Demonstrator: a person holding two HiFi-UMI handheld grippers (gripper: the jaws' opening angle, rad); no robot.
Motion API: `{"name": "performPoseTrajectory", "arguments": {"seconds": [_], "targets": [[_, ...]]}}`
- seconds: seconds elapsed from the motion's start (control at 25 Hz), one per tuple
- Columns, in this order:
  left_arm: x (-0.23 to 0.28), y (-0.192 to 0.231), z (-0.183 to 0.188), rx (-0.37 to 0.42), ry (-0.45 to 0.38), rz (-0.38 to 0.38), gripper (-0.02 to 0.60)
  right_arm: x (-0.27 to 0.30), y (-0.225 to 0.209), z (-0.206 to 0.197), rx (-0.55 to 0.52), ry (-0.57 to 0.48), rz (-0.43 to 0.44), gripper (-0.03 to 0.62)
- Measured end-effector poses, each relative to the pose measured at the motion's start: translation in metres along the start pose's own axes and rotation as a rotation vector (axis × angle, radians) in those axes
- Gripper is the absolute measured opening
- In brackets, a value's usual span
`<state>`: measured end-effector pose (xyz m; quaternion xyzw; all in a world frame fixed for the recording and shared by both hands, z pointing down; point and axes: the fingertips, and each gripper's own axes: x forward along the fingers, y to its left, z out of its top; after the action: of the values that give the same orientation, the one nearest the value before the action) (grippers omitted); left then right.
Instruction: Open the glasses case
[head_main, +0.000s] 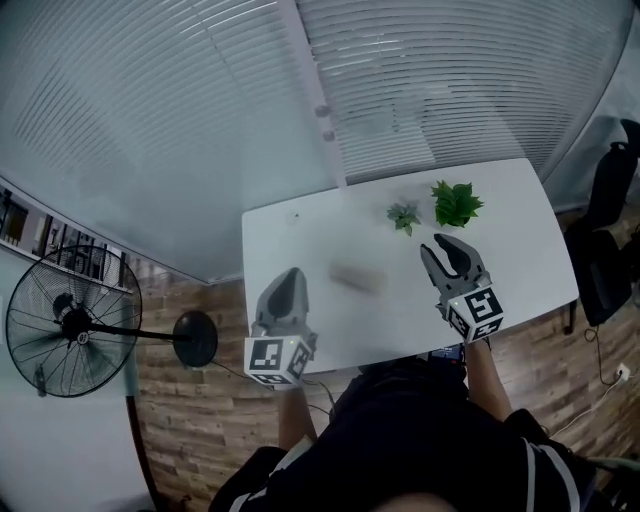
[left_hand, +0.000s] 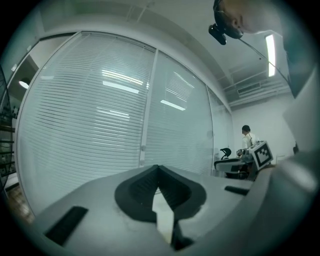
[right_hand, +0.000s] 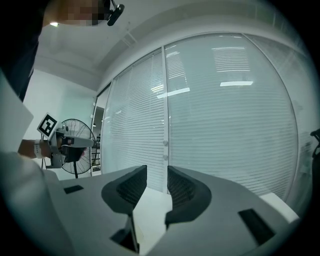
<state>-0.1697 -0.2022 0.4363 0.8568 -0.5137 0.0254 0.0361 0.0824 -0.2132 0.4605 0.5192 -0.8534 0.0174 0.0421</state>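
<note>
The case lies on the white desk, about midway between your two claws, and looks closed. Its long axis runs roughly side to side across the desk, so one end faces each claw.

Your left claw is pinched shut on nothing. The case sits just ahead of it and off to its right. Your right claw stands wide and empty, with the case to its left and slightly nearer you. The two small plants stand just beyond that claw.

Both claws point level, out toward the blinds, and neither gripper view shows the case. The left claw looks a touch nearer to it. You'd likely need to tip both claws down and bring them inward toward the case's ends.
</note>
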Motion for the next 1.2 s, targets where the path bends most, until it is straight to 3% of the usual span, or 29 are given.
{"name": "performPoseTrajectory", "arguments": {"seconds": [0.2,0.44,0.72,0.84,0.92,1.08,1.2], "targets": [[0.004,0.002,-0.005,-0.003,0.009,-0.001,-0.003,0.012,-0.001,-0.004,-0.065,0.026,0.006,0.14],[0.007,0.007,-0.01,0.0,0.038,0.009,-0.003,0.056,0.015,-0.054,-0.387,0.192,0.087,0.14],[-0.001,0.016,-0.018,0.024,0.082,0.057,-0.003,0.105,0.092,-0.203,-0.924,0.457,0.423,0.14],[-0.007,0.026,-0.016,0.024,0.077,0.085,-0.003,0.098,0.124,-0.25,-1.014,0.521,0.55,0.146],[-0.01,0.032,-0.019,0.016,0.085,0.106,-0.003,0.09,0.135,-0.268,-1.042,0.555,0.584,0.147],[-0.01,0.036,-0.026,0.001,0.097,0.122,-0.003,0.085,0.138,-0.301,-1.049,0.589,0.589,0.149],[-0.006,0.031,-0.026,0.006,0.096,0.115,-0.003,0.085,0.135,-0.303,-1.087,0.585,0.564,0.147]]}}
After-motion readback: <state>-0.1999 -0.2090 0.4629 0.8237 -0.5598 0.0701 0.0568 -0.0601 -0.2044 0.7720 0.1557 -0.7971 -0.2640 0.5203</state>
